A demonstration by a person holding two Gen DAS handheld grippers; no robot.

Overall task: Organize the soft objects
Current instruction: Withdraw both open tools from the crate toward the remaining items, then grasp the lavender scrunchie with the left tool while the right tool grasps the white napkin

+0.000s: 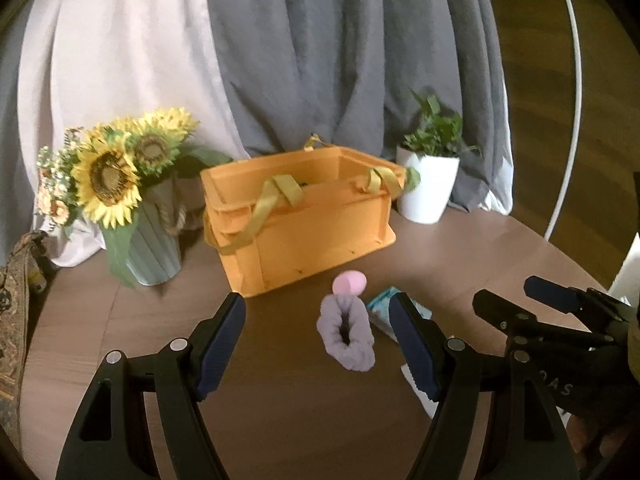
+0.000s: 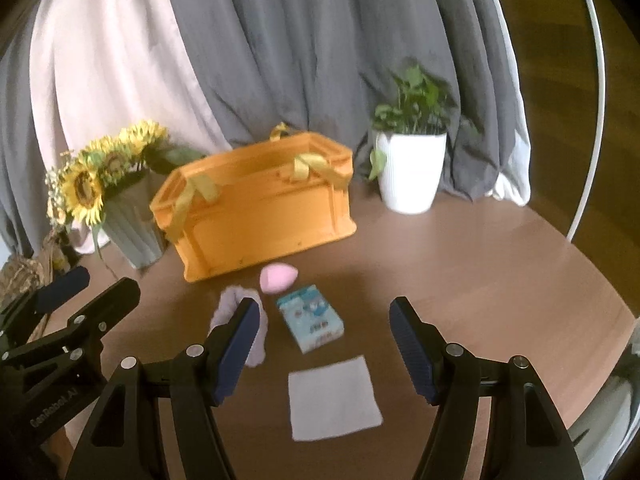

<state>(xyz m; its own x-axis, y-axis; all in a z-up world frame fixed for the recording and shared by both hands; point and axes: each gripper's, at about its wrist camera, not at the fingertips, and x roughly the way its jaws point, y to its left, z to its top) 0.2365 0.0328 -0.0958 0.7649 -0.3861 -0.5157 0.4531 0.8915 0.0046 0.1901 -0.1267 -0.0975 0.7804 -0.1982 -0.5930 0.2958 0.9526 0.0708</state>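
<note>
Nothing is stowed yet: scrunchie [image 1: 346,336], pink sponge [image 2: 274,278], tissue pack [image 2: 311,322] and cloth [image 2: 334,398] lie before the orange crate [image 2: 256,208]. Left gripper [image 1: 318,346] and right gripper [image 2: 324,346] stand apart, empty.

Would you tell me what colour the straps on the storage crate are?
Yellow-green straps on the orange crate; clearest in the left wrist view.

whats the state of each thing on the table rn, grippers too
orange crate: lidless, handles drooping
purple scrunchie: loose on table
pink sponge: loose, before the crate
tissue pack: lying flat
grey cloth: spread flat
left gripper: open, empty
right gripper: open, empty
</note>
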